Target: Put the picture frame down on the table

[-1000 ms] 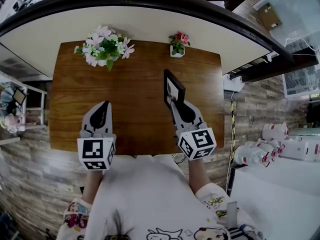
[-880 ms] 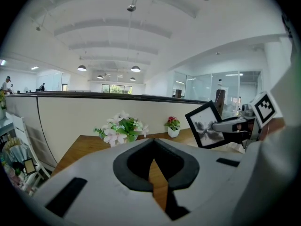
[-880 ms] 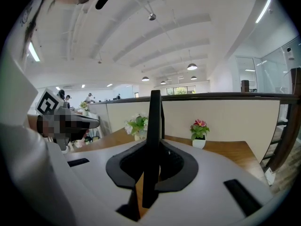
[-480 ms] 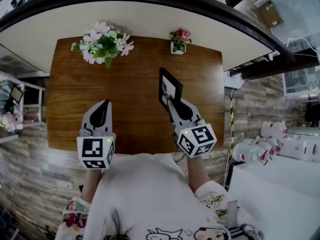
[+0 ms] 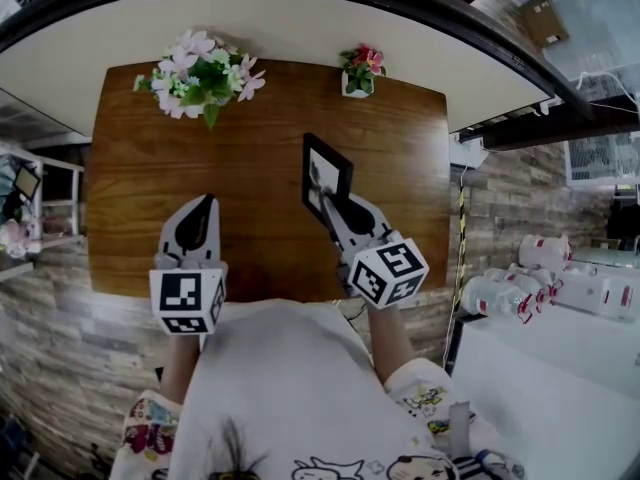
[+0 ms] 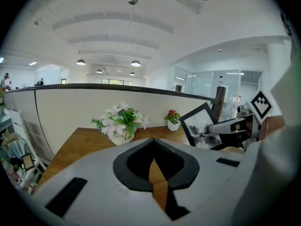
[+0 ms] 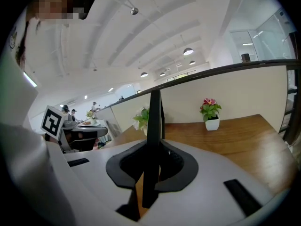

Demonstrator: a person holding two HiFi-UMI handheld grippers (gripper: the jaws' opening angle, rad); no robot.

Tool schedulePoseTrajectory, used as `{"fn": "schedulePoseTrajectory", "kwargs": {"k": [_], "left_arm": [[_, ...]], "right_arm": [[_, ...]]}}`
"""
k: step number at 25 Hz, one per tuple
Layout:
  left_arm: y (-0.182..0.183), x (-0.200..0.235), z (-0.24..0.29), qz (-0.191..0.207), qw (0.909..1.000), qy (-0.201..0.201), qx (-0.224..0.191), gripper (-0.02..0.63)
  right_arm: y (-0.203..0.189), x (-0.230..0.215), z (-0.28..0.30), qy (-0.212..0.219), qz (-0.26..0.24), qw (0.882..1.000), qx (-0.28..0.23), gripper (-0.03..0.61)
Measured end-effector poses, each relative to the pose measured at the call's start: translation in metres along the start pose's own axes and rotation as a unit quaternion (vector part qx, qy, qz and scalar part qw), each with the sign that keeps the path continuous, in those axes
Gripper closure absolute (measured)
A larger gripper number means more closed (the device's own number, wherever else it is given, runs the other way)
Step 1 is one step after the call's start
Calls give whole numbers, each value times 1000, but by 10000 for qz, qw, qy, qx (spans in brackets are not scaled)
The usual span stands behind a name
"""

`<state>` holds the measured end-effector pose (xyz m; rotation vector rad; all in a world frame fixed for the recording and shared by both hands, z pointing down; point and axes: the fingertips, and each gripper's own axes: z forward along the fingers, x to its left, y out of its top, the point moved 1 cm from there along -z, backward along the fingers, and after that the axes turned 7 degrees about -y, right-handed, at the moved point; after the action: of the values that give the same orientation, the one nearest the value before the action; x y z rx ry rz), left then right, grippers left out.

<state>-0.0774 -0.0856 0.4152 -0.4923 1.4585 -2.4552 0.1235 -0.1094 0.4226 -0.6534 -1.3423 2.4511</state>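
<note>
The black picture frame (image 5: 326,173) with a black-and-white print stands nearly upright over the right middle of the brown table (image 5: 250,148). My right gripper (image 5: 333,208) is shut on its lower near edge. In the right gripper view the frame (image 7: 154,121) is edge-on, clamped between the jaws (image 7: 149,173). Whether its bottom touches the wood is hidden. The left gripper view has the frame (image 6: 203,128) at the right. My left gripper (image 5: 204,206) hovers over the table's left front, its jaws (image 6: 154,161) shut on nothing.
A pot of pink and white flowers (image 5: 195,76) stands at the table's back left, and a small white pot with red flowers (image 5: 360,73) at the back right. A cream partition wall (image 5: 300,28) runs behind the table. White bottles (image 5: 520,293) lie on a counter to the right.
The right gripper has carried the frame lower and leftward and has rolled, so more of the frame's face shows. The left gripper has sunk a little.
</note>
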Motion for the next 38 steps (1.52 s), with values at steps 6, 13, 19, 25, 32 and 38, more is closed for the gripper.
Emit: {"fn": "schedulePoseTrajectory", "kwargs": {"k": [6,13,19,25,32,38], "left_arm": [[-9,3,1,-33,10000,-13,88,611],[-29,2,1,-144,9995,-103,247,611],[-39,2,1,-168,9992,-157,332,611],[-49,2,4,-177,9986,-244,432,611],[-58,2,10,-188,9977,-305,573,611],[-64,1,14,-209,9972,-318,647,611]], "right_arm": [[-15,9,8,128,194,9996,186,538],[-36,18,15,274,385,9979,437,538],[-57,25,23,452,685,9938,746,538],[-76,33,33,637,999,9877,1019,538],[-95,38,42,829,1472,9770,1305,538],[-111,39,47,1051,2052,9601,1586,538]]}}
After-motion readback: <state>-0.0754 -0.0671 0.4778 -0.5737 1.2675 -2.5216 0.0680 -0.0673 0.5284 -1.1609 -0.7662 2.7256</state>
